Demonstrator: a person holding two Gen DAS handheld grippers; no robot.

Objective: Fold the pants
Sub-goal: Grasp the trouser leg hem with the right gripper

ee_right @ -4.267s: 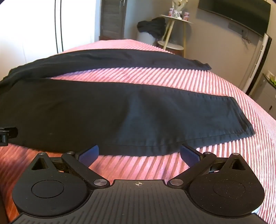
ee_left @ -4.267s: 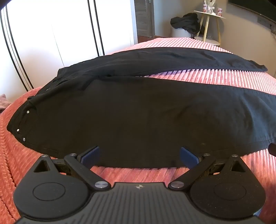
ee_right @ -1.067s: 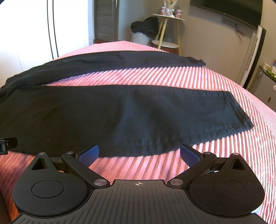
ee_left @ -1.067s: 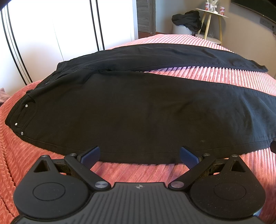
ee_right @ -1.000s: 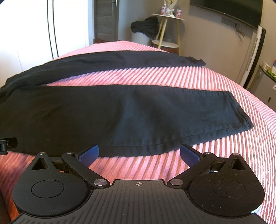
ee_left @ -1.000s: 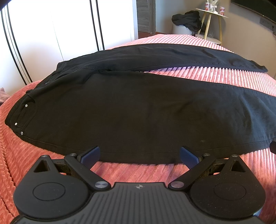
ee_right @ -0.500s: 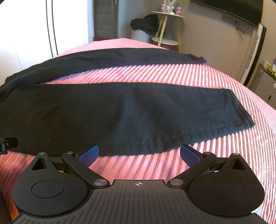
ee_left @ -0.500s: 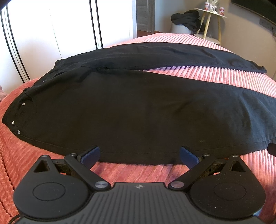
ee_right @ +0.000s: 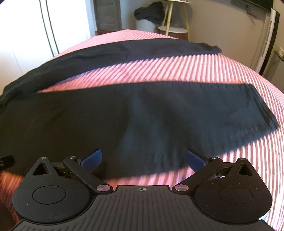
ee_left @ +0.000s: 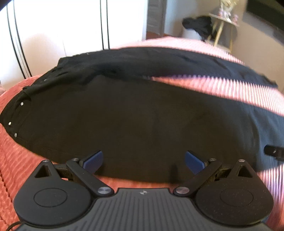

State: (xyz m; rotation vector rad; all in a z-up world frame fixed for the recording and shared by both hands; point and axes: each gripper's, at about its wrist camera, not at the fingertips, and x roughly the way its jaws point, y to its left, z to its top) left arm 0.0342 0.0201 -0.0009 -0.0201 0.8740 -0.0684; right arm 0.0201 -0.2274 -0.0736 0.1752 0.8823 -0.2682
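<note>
Lay unfolded on the bed (ee_right: 204, 71): black pants (ee_left: 133, 120), spread flat, legs apart in a V with a wedge of cover showing between them, waist toward 9 o'clock in the left view, hems toward 3 o'clock in the right. No fold made yet, judging by that layout; likely still to come were bringing one leg over the other, then doubling lengthwise. Hovered at the near leg's lower edge, at 6 o'clock in each view: left gripper (ee_left: 143, 160), spread wide and holding nothing, and right gripper (ee_right: 143, 160), likewise agape and empty, blue fingers (ee_right: 92, 158) just above or at the cloth edge; contact could not be told. Looked like matte, fairly heavy woven cloth, mostly smooth with slight rumpling near the crotch (ee_left: 110, 71), small metal rivets (ee_left: 15, 134) by the waist, stitched hem (ee_right: 262, 110) squared off. Cover under it was pink-coral, ribbed in soft raised cords, plush and probably grippy against the cloth. Beyond, at 12 o'clock: a side table (ee_right: 173, 28) with a dark garment (ee_right: 149, 10) heaped beside it.
</note>
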